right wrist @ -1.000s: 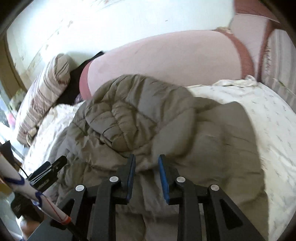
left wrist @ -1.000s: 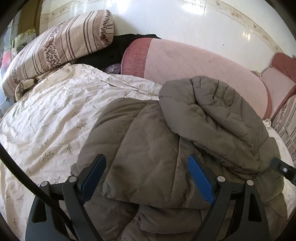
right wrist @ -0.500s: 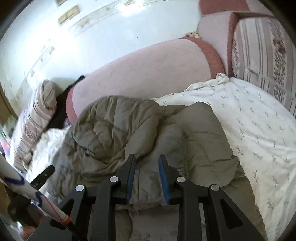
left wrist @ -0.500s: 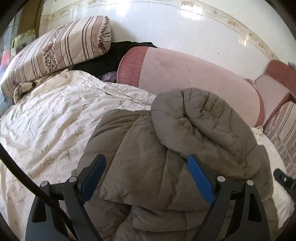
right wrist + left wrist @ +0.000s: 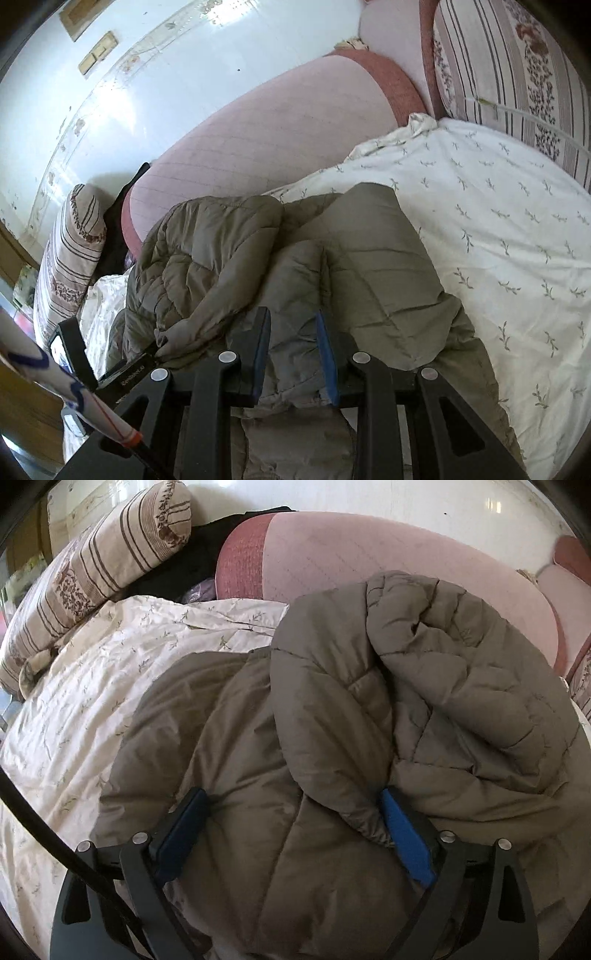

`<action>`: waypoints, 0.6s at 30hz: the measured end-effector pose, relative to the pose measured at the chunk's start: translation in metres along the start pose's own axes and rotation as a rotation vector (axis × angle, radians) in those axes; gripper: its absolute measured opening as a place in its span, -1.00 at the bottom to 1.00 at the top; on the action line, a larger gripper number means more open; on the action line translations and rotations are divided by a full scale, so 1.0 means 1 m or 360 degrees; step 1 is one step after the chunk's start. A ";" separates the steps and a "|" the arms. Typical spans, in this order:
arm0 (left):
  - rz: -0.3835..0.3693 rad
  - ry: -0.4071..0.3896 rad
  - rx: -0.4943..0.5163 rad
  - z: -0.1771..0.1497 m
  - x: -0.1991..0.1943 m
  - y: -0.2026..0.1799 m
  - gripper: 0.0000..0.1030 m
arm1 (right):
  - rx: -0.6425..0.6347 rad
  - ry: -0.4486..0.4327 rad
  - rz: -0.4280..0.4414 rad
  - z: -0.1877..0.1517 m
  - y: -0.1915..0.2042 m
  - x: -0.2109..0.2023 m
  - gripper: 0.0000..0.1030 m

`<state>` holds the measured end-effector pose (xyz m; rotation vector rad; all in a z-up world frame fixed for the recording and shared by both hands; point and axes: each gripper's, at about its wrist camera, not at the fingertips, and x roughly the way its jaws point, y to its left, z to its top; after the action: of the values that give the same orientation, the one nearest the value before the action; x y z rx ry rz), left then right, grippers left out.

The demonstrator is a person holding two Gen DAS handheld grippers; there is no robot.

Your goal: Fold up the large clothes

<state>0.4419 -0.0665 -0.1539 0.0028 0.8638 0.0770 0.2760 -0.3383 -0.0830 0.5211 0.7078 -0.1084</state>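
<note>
The left hand-held gripper (image 5: 291, 827) has sunk onto the quilted grey-brown jacket (image 5: 332, 720) on the bed (image 5: 74, 709), its jaws just opening wider, apart; the right hand-held gripper (image 5: 291, 354) stays clamped on a jacket fold at 6 o'clock. Best pinch both layers before lifting

A bed under a cream sprigged sheet (image 5: 92, 686) carries one crumpled grey-brown padded jacket (image 5: 332, 738) — striped pillows (image 5: 99, 565) along its edges.

left gripper (image 5: 291, 834): black angular frame, blue finger pads (image 5: 406, 838), silver screws, one black cable (image 5: 44, 830) along its left side. right gripper (image 5: 291, 354): matching black frame, blue pads, silver screws.
</note>
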 end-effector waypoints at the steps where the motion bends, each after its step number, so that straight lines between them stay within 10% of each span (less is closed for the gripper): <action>1: -0.0015 -0.0002 -0.0015 -0.001 -0.006 0.002 0.81 | 0.0010 0.0002 0.0007 0.001 -0.001 -0.002 -0.46; 18: -0.0117 -0.0116 0.0085 -0.138 -0.169 0.059 0.81 | -0.0195 -0.0068 0.0006 -0.058 0.022 -0.103 -0.35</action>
<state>0.2236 -0.0237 -0.1135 0.0237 0.7921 -0.0147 0.1693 -0.2986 -0.0447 0.4020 0.6669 -0.0720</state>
